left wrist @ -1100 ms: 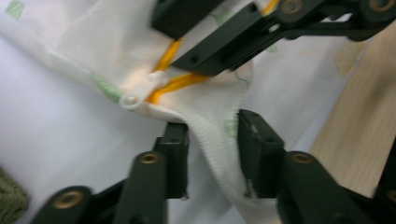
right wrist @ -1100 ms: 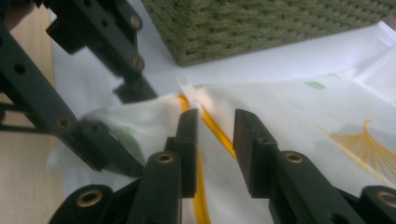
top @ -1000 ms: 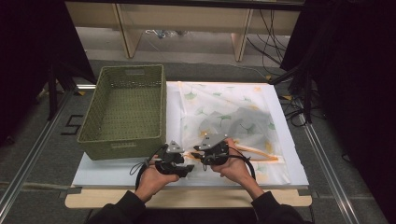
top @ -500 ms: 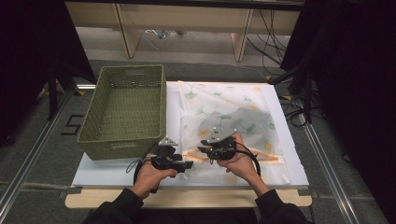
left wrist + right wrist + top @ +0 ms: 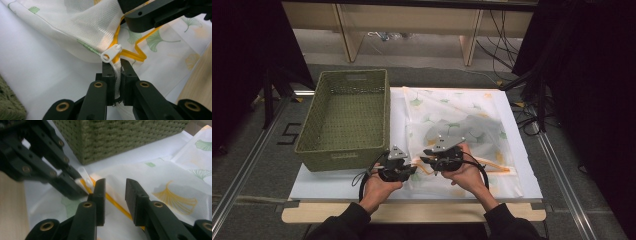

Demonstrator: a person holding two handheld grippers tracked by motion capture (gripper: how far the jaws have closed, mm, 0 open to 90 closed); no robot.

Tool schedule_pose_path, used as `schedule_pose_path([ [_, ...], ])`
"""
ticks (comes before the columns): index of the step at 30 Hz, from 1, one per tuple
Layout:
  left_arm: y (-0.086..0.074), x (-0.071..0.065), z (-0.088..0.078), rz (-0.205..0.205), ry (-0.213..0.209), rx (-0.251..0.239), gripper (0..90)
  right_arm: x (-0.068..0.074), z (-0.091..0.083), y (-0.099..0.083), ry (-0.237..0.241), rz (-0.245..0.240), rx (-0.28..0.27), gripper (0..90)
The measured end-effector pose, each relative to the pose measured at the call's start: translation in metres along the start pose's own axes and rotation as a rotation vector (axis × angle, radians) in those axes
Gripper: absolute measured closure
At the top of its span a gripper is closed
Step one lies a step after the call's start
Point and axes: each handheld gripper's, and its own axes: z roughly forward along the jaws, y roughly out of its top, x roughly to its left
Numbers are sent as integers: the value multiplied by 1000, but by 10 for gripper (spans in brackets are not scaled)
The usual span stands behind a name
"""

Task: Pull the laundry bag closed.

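From the high view, we've got the mesh laundry bag [image 5: 462,135] lying flat on the white counter [image 5: 337,182], just right of the green basket [image 5: 344,117]. Compared with a second ago our hands have drifted a little apart: the left tongs [image 5: 411,169] have slid back toward the near left corner, while the right tongs [image 5: 426,161] stay over the bag's near edge. To us that reads like the corner is now pinned and the zip is about to be worked. The bag's long axis runs away from us, and the orange zipper [image 5: 492,167] runs crosswise along the near edge, left to right.

Left gripper view: the left tongs [image 5: 117,71] are clamped tight on a bunched bit of white fabric at the bag's corner [image 5: 87,27], right under the white zipper pull [image 5: 111,53]. The pull's ring end points down toward the jaws, with the orange tape kinking off to the right. The other tongs hang above it.

Right gripper view: the right tongs [image 5: 114,195] are parted about halfway and hold nothing. The orange zipper [image 5: 117,206] passes between them, and the pull [image 5: 85,177] sits just left of the left jaw, so we'd guess the grab is next, slightly leftward
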Motion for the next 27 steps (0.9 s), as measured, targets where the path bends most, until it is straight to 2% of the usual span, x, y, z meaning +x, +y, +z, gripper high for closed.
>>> schedule_pose_path([
  [3, 0, -4, 1, 3, 6, 4, 840, 2, 1, 3, 22, 26, -19, 701],
  [5, -1, -5, 1, -1, -3, 11, 823, 3, 3, 4, 26, 23, -18, 694],
  [9, -7, -6, 1, -47, -29, 29, 718, 6, 4, 5, 34, 23, -13, 679],
  [12, -13, -8, -3, -50, -26, 45, 696, 8, 4, 6, 38, 27, -9, 666],
  [14, -13, -10, -5, -47, -31, 44, 703, 9, 5, 6, 40, 17, -8, 655],
  [16, -12, -12, -6, -27, -9, 26, 765, 12, 6, 7, 49, 14, -5, 652],
  [17, -11, -12, -6, -10, -18, 34, 782, 14, 8, 8, 53, 9, -5, 646],
  [20, -11, -14, -6, -13, -12, 34, 838, 17, 11, 10, 59, -1, -1, 636],
  [27, -11, -15, -5, -8, -11, 28, 854, 18, 19, 12, 74, -6, 11, 613],
])
